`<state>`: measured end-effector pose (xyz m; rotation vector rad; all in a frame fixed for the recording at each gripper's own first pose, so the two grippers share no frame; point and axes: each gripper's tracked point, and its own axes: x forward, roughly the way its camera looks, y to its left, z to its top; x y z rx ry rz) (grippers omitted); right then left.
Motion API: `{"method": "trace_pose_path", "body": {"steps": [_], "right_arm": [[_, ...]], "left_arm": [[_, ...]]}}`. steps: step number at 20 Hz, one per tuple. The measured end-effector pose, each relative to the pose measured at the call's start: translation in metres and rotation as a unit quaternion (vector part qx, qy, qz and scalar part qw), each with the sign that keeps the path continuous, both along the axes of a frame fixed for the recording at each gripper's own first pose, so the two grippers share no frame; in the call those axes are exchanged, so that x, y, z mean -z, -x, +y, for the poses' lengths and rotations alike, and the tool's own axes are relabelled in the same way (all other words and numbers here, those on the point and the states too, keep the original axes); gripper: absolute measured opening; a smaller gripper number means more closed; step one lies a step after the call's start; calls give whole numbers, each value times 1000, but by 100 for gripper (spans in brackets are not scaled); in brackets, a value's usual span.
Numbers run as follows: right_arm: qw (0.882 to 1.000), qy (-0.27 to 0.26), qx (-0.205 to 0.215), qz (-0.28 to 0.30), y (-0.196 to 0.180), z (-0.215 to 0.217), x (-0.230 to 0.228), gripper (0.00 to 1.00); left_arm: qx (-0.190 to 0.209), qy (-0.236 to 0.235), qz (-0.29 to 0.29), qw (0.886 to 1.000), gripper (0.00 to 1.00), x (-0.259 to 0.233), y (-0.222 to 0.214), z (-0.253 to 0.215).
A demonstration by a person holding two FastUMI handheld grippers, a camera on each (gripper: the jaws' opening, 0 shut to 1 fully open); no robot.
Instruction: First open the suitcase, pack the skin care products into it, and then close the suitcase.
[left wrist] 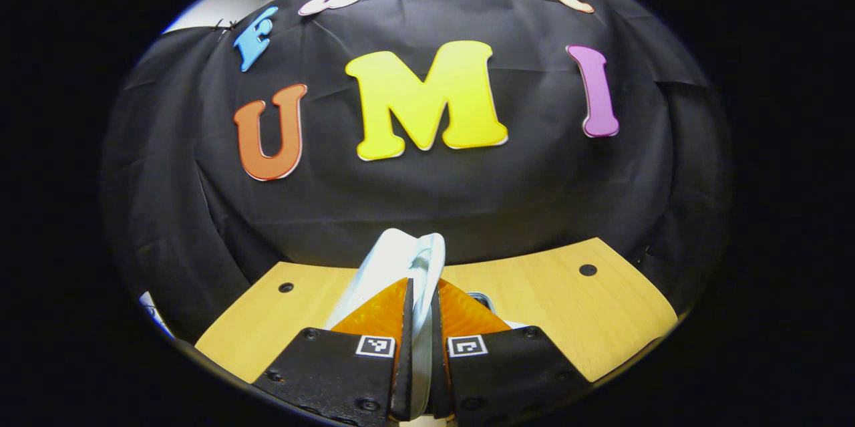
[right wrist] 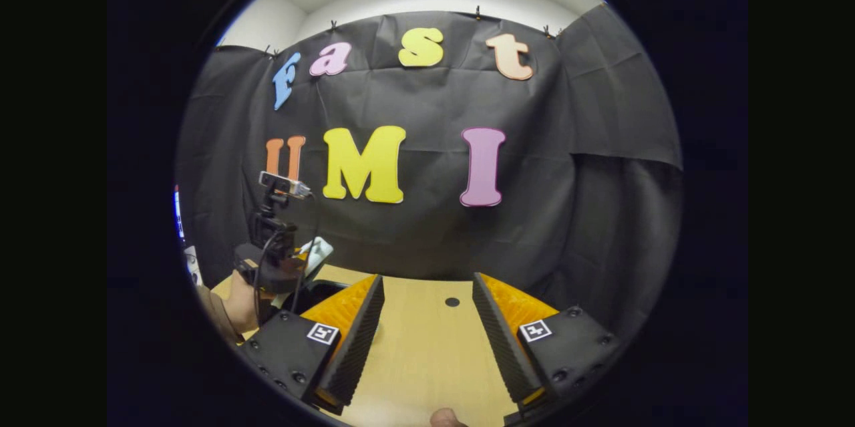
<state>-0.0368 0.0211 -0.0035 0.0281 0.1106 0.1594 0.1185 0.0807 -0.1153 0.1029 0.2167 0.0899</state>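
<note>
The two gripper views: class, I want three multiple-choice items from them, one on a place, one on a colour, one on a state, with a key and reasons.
1. Where is the white tube?
A. lying on the table
B. clamped in the left claw, lifted above the table
C. in the right claw

2. What colour is the table top?
A. light wood
B. white
C. grey

3. How does the right claw stand?
A. shut on a tube
B. shut on nothing
C. open, holding nothing

Key: 1 B, since both fingers press the tube's sides in the left gripper view, with the table below it. 2 A, as pale wood grain shows in both views. 3 C, because a wide gap with bare table lies between its fingers.
</note>
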Motion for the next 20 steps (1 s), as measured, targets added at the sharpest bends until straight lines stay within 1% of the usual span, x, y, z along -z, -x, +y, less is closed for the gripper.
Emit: {"method": "trace_pose_path", "body": {"steps": [3,6,11,12,16,17,18,19,20], "right_arm": [[1000,1,15,12,0,-28,11,80],[999,-2,28,33,-1,-55,29,80],[997,-13,41,69,-2,-88,57,81],[996,-13,43,75,-3,-93,62,80],[995,-18,48,90,-5,-108,74,80],[994,-19,49,93,-7,-111,76,80],[994,-23,51,95,-8,-113,78,80],[994,-25,50,98,-10,-113,80,80],[993,-26,49,101,-12,-112,80,80]], "left_arm": [[18,-3,33,999,15,32,-4,-38],[23,-15,66,997,15,64,-7,-66],[27,-51,117,992,15,116,-14,-90],[25,-61,126,990,15,125,-13,-95],[21,-96,148,984,15,144,-19,-100],[33,-94,149,984,16,146,-20,-105],[40,-84,156,983,21,150,-18,-106],[50,-63,159,984,25,154,-15,-112],[49,-44,160,985,35,153,-11,-113]]}}
